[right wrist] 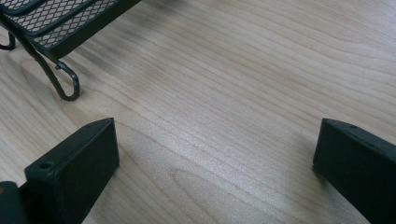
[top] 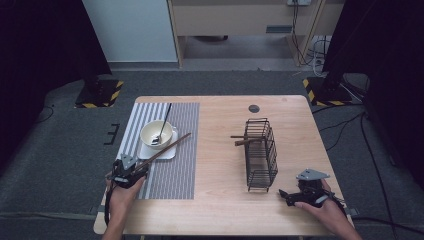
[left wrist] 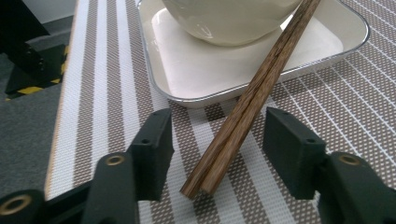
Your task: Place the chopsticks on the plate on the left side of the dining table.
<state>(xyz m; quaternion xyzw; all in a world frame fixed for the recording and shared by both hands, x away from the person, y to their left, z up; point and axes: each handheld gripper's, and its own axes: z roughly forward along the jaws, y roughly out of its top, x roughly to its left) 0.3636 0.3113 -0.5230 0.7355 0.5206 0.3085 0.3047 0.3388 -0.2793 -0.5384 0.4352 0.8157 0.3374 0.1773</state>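
Observation:
A pair of brown wooden chopsticks (top: 165, 148) (left wrist: 247, 107) lies slanted, its far end leaning on the white tray (top: 168, 152) (left wrist: 187, 70) beside the cream bowl (top: 156, 134) (left wrist: 229, 18), its near end on the striped placemat (top: 170, 175) (left wrist: 107, 70). My left gripper (top: 142, 167) (left wrist: 219, 144) is open around that near end, with a gap between each pad and the sticks. A dark spoon (top: 162, 125) stands in the bowl. My right gripper (top: 286, 196) (right wrist: 215, 158) rests open and wide on the bare wooden table (right wrist: 233, 70), nothing between its jaws.
A black wire basket (top: 261, 152) (right wrist: 56, 23) stands right of centre, just ahead of my right gripper, with brown sticks (top: 245, 140) poking out of its left side. A round dark cap (top: 254, 108) sits in the tabletop near the far edge.

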